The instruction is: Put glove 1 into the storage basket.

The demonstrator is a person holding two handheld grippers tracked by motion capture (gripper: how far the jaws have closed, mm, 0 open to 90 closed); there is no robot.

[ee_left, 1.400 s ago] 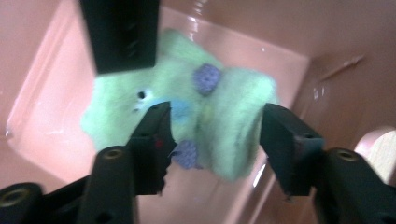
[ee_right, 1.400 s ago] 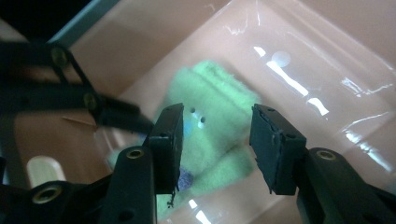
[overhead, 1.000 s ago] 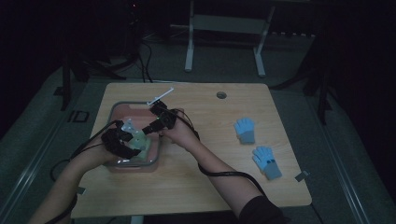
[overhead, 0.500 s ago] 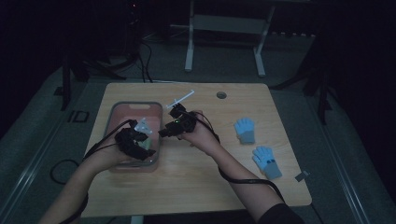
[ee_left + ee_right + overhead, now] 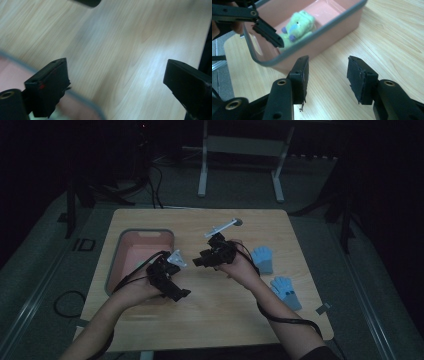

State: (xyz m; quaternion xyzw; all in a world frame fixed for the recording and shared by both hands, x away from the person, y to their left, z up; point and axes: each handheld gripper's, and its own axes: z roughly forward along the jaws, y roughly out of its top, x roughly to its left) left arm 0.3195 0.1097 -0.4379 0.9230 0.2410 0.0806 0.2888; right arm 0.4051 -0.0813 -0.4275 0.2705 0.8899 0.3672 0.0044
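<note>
Green soft toy (image 5: 298,27) lies inside the pink bin (image 5: 332,37), near its left wall, on the wooden table (image 5: 240,305). My left gripper (image 5: 117,82), jaws just opened wide and empty, hangs over the bin's edge and bare table. My right gripper (image 5: 328,75), jaws part-open and empty, hovers just beside the bin. Two blue gloves (image 5: 262,258) lie well apart, to the right

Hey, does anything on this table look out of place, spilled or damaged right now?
Nothing stands out. The green toy lies inside the pink bin, the two blue gloves lie flat on the table, and both grippers are empty.
</note>
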